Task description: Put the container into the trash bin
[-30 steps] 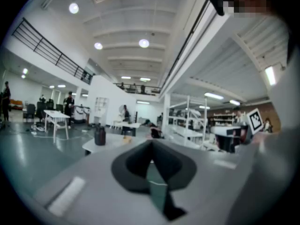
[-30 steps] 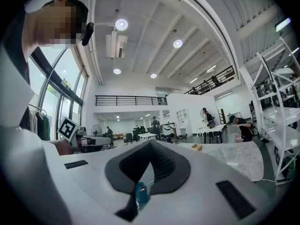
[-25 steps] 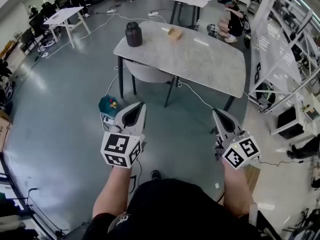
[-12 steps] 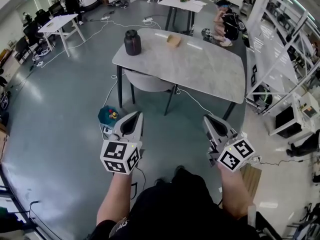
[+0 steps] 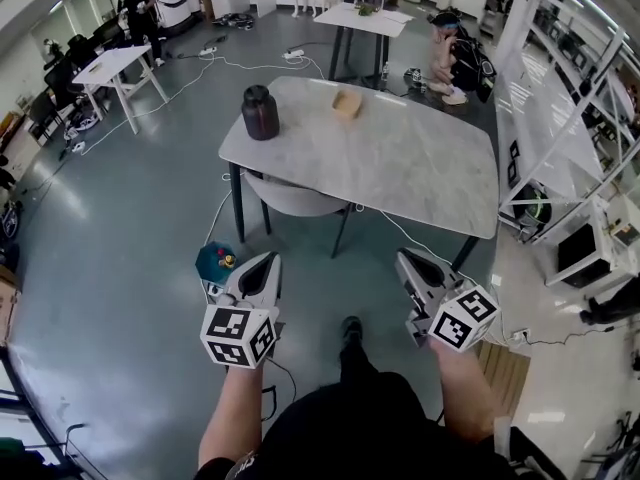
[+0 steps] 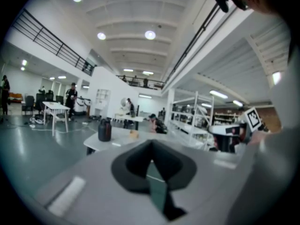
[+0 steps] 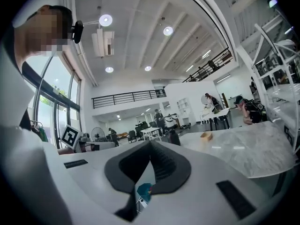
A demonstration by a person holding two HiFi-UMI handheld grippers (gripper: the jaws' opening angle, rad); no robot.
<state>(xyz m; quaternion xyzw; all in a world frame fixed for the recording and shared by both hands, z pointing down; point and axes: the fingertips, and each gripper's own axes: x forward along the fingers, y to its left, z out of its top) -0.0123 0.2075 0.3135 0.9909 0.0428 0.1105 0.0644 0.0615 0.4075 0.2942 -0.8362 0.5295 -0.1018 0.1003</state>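
Note:
A dark, lidded container stands upright at the far left corner of a pale marble table. It also shows in the left gripper view as a small dark container, and in the right gripper view as a distant container. My left gripper and right gripper hang over the floor in front of the table, well short of it. Both are shut with nothing in them. A pale rounded tub or seat sits under the table; I cannot tell which it is.
A small cardboard box lies on the table beyond the container. On the floor by my left gripper sit a teal object and cables. White shelving lines the right side. People and other tables stand at the back.
Both grippers have dropped lower in the head view and stay shut. The table and container sit lower in the picture. A shoe now shows between the grippers.

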